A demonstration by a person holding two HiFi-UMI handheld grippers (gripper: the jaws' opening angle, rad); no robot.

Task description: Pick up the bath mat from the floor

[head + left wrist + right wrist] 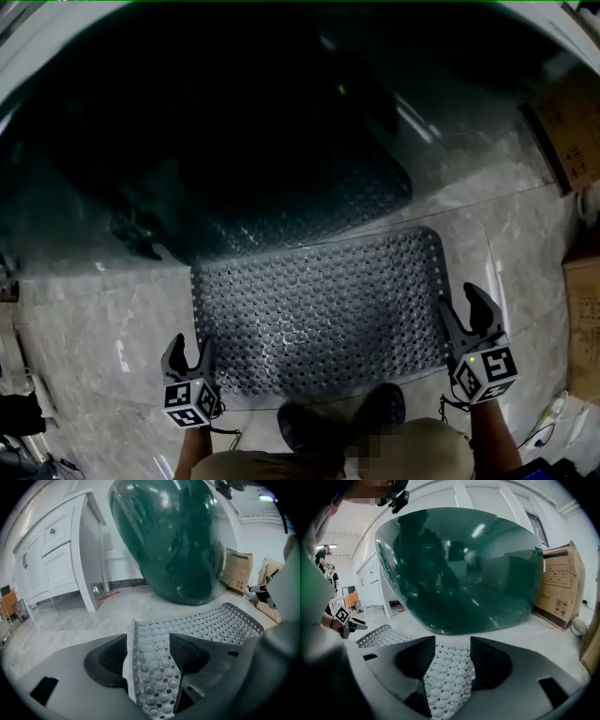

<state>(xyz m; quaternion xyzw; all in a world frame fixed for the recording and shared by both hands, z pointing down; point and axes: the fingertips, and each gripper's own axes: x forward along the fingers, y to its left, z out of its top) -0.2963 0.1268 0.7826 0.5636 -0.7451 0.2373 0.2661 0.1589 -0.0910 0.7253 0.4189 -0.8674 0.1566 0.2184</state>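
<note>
Down low by the dark green tub, and the bath mat is on the marble floor. It lies spread flat, studded side up, its far edge right against the foot of the tub.

Both forearms reach in from the near edge of the head view, one on each side of the mat, both tongs pointing forward and down. The marker cubes sit on top.

The left gripper is at the mat's near left corner. Its own view shows the jaws spread wide and the dark pads standing off to either side. A strip of the mat's corner runs up through the gap with its pale rim curled. It sits between the jaws with nothing clamped on it, so that tong is released.

The right gripper is at the mat's right edge, close to the near right corner. There too the jaws are well apart. The studded edge lies in the gap and dark pad shows on both sides, so it is released as well.

The person's dark shoes are planted at the near edge of the mat, between the two arms.

Around the edges, a cardboard box stands off to the right of the tub. A white cabinet shows at the left in the left gripper view.
</note>
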